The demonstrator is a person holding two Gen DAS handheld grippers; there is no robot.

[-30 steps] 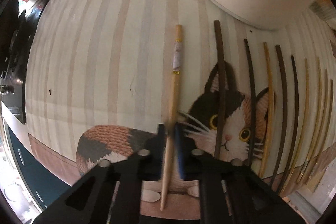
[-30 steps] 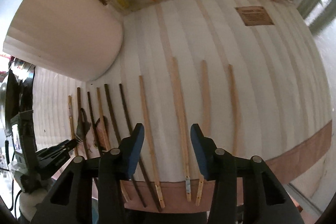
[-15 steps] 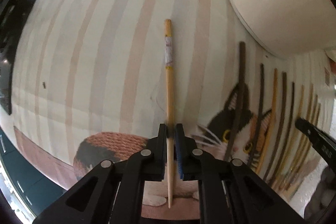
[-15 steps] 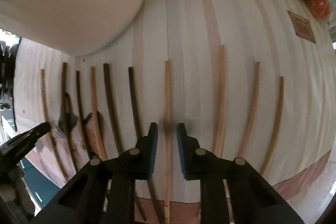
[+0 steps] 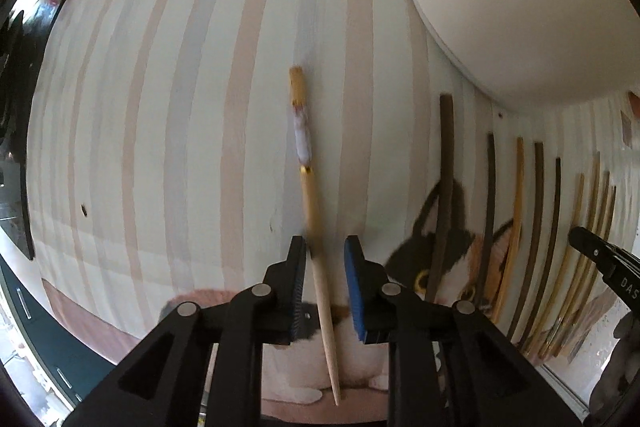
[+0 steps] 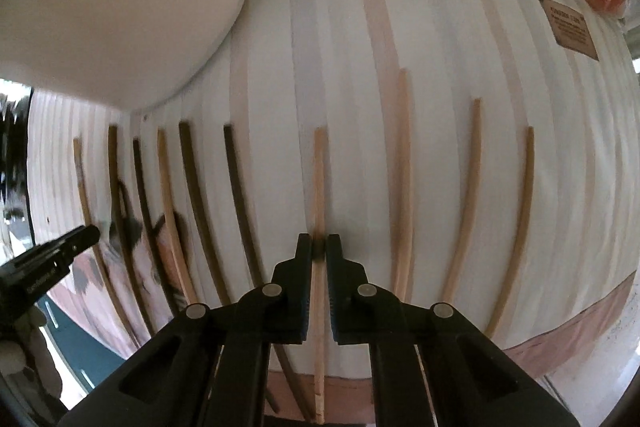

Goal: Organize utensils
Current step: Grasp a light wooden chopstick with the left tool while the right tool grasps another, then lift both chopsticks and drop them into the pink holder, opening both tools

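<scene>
Both wrist views look down, sharing chopsticks (image 5: 516, 223).

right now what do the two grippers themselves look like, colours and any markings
Both are matte black plastic two-finger tools with angular, cut-out arms and round silver pivot pins. The left gripper has blue ribbed pads lining the inner faces of its fingers. The right gripper has the same build, with its pads showing only as dark edges here. White lettering runs along the right gripper's side in the left wrist view, too partial to read.
</scene>
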